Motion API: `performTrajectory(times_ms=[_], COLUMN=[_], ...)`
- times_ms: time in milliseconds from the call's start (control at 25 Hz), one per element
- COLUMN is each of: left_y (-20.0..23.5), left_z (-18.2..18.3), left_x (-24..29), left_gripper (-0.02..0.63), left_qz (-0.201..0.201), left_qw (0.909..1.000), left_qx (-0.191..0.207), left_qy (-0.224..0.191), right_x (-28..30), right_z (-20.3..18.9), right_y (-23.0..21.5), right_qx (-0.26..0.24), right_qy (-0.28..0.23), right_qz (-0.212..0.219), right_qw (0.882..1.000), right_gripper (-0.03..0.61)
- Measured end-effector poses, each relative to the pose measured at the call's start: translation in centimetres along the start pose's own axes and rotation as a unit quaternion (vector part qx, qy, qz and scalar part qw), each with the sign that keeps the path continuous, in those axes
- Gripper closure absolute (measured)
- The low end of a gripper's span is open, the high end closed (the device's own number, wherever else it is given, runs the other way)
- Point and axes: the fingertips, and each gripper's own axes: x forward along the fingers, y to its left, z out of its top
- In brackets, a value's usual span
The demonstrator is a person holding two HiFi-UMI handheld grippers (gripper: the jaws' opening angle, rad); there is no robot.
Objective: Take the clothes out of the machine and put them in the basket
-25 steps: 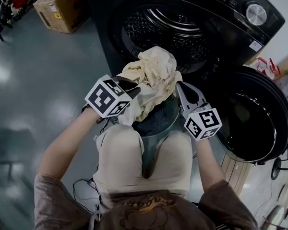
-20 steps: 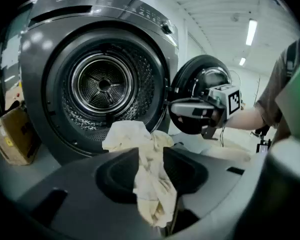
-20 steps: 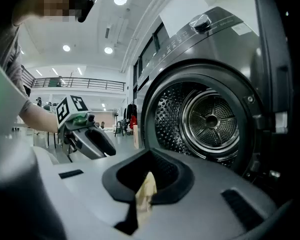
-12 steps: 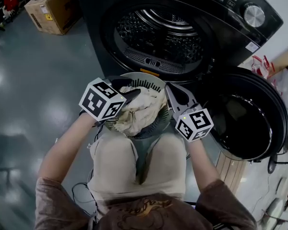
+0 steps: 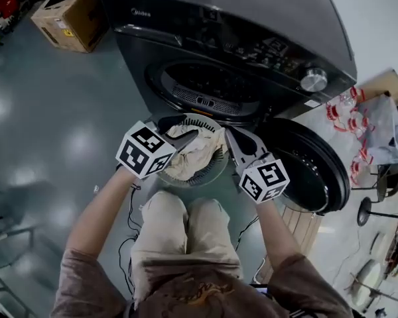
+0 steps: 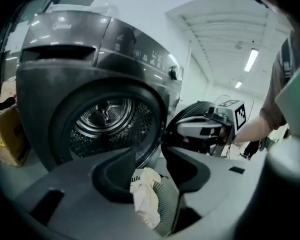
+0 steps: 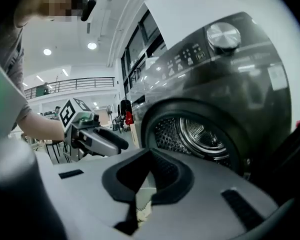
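Note:
A round grey basket (image 5: 209, 171) stands on the floor in front of the dark washing machine (image 5: 252, 25), with a cream cloth (image 5: 192, 152) bunched inside it. My left gripper (image 5: 189, 128) hovers over the basket's left rim. Its jaws have just been opening and stand apart, with nothing between them. In the left gripper view, the cloth (image 6: 146, 194) and basket (image 6: 166, 204) show below the gap of the left gripper (image 6: 150, 156). My right gripper (image 5: 231, 133) hangs over the basket's right rim. In the right gripper view its tips (image 7: 148, 152) meet and hold nothing.
The machine's round door (image 5: 312, 171) hangs open to the right of the basket, and the drum (image 5: 209, 85) gapes behind it. A cardboard box (image 5: 66, 15) sits on the floor at the far left. Cables trail by the person's legs (image 5: 186, 237).
The cloth was held up above the basket and now lies in it, released. Both grippers have lifted away from it, and the view has pulled back from the machine.

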Motion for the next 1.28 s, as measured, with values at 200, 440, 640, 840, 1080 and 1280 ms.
performTrajectory(times_ms=[200,440,640,840,1080,1280], left_y=[-2.7,-5.5,-6.8,-7.9,-8.5,-8.1], left_z=[8.2,18.9,25.7,30.8,32.7,32.1], left_x=[-6.7,-15.7,-22.1,-26.8,-29.2,-29.9], left_gripper=[0.416,0.414,0.414,0.413,0.513,0.606], left_qz=[-0.001,0.022,0.026,0.017,0.022,0.039], left_qw=[1.0000,0.9986,0.9948,0.9865,0.9779,0.9747], left_qx=[-0.006,-0.022,-0.051,-0.044,-0.031,-0.027], left_qy=[-0.005,-0.042,-0.084,-0.157,-0.205,-0.218], right_x=[-3.5,-7.5,-9.3,-9.8,-11.1,-12.2], right_z=[10.6,22.6,29.8,34.9,38.2,38.0], right_y=[1.5,4.9,8.8,10.9,13.4,14.1], right_qx=[0.015,0.024,0.028,0.014,0.003,0.000], right_qy=[0.011,0.018,0.014,-0.009,-0.032,-0.050], right_qz=[-0.018,-0.026,-0.015,-0.012,-0.007,-0.009], right_qw=[1.000,0.999,0.999,1.000,0.999,0.999], right_gripper=[0.581,0.581,0.581,0.580,0.580,0.581])
